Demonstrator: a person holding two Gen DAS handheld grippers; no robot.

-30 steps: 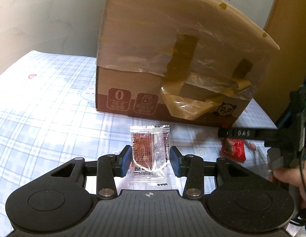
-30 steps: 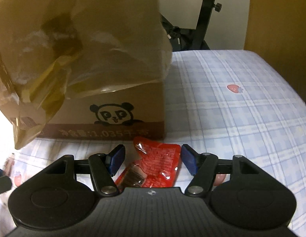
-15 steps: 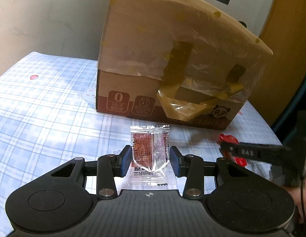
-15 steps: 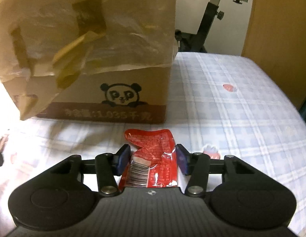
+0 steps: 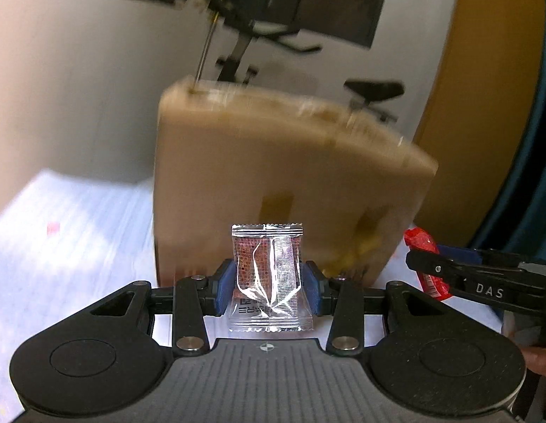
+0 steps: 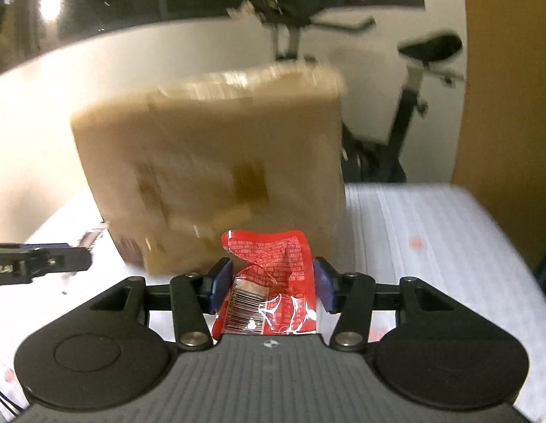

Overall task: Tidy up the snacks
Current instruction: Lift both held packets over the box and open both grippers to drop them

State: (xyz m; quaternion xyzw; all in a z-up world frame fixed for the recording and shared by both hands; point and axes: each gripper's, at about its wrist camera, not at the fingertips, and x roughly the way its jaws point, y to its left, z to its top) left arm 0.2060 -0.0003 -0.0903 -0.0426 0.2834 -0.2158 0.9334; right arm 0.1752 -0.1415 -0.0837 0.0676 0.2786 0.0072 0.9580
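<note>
Two grippers face a blurred cardboard box (image 5: 290, 183): the left gripper (image 5: 269, 287) clamps a clear snack packet (image 5: 267, 278) before its front, while the right gripper (image 6: 271, 287) pinches a red snack packet (image 6: 273, 282) nearby.

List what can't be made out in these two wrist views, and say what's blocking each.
- Cardboard box: printing and tape are smeared by motion blur in both views; its inside is hidden by the raised flap.
- Clear snack packet in the left gripper: label text too small to read.
- Red snack packet in the right gripper: lower end hidden behind the gripper body.
- Checked cloth: pattern blurred away.
</note>
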